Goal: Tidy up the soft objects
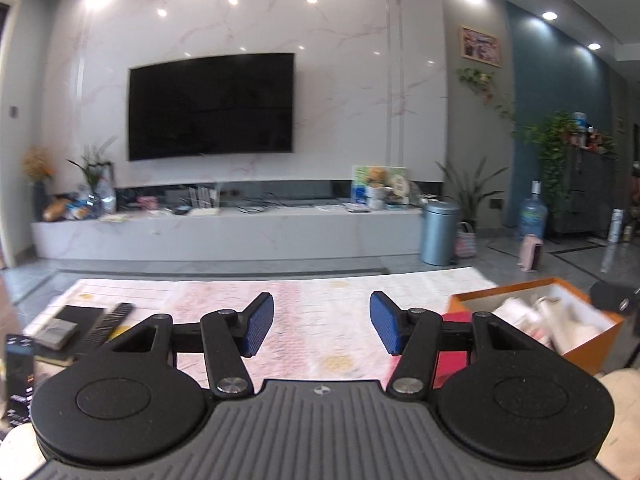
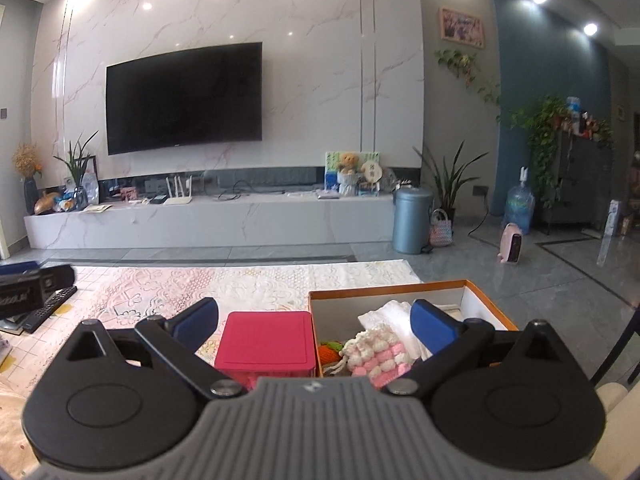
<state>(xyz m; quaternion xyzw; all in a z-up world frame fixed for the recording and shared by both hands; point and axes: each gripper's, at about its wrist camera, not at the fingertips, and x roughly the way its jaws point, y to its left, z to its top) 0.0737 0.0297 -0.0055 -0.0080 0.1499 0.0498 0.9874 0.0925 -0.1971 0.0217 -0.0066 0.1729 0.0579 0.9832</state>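
Orange cardboard box (image 2: 488, 300), open-topped with a white inside, is the landmark. It stands on the quilted pale floral cloth (image 2: 248, 284) that covers the surface, with its long axis running away from the cameras. Inside it lie a pink-and-cream knitted soft piece (image 2: 378, 354), a small orange crocheted item (image 2: 331, 350) beside it and a white folded cloth (image 2: 390, 314) behind.

Touching the box's left wall: a magenta square lidded container (image 2: 266, 338).

Right gripper (image 2: 316, 322): jaws fully apart, nothing between the pads, aimed over the seam between container and box. The knitted piece lies just ahead and slightly right of its midline.

Left gripper (image 1: 322, 328): jaws apart and empty, pointing at bare cloth left of the box, which sits at the right edge of its view.

Judgement: right hand is the nearer to the box contents.
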